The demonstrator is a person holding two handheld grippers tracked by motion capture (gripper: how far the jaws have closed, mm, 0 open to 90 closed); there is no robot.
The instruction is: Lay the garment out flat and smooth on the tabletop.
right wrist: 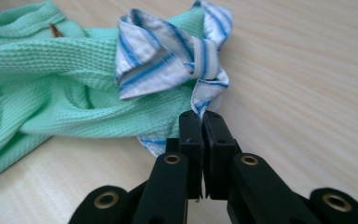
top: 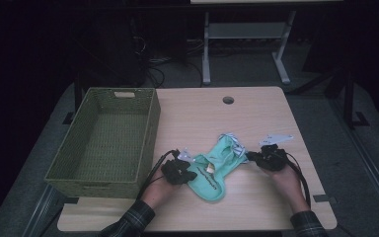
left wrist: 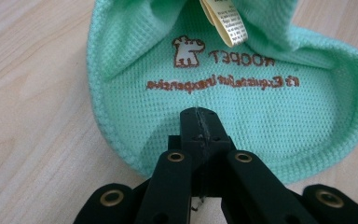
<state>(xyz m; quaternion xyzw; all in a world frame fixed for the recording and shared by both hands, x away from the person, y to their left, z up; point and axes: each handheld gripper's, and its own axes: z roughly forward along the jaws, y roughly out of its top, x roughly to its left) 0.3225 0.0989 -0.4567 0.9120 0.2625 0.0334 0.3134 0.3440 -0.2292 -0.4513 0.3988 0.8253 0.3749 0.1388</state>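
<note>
both forearms come in over the near edge of the tabletop [top: 256, 118], each hand carrying a tool. left tool [top: 190, 174] has its jaws pressed together on the hem of a small mint green pet shirt [top: 214, 170]; in the left gripper view the tool [left wrist: 199, 113] bites the knitted rim, with the fabric spreading out beyond it. right tool [top: 250, 156] has its jaws clamped on the striped collar [right wrist: 168, 56] at the shirt's other end, and the right gripper view shows the tool [right wrist: 201, 116] pinching a blue and white strip of it. the shirt lies a little toward the near edge, between the hands and right of the green basket [top: 150, 123], which stands along the left edge. holding opposite ends looks meant to stretch the shirt flat, probably for folding or for lifting it into the basket; that is my judgement.

the left gripper view gives what the high view cannot: a little dog logo [left wrist: 188, 50], a line of brown lettering and a paper label [left wrist: 223, 21] hanging inside the neck. the right gripper view shows the collar's stripes and its knot-like twist. the high view alone places the basket and the round hole [top: 228, 100] near the far edge.
</note>
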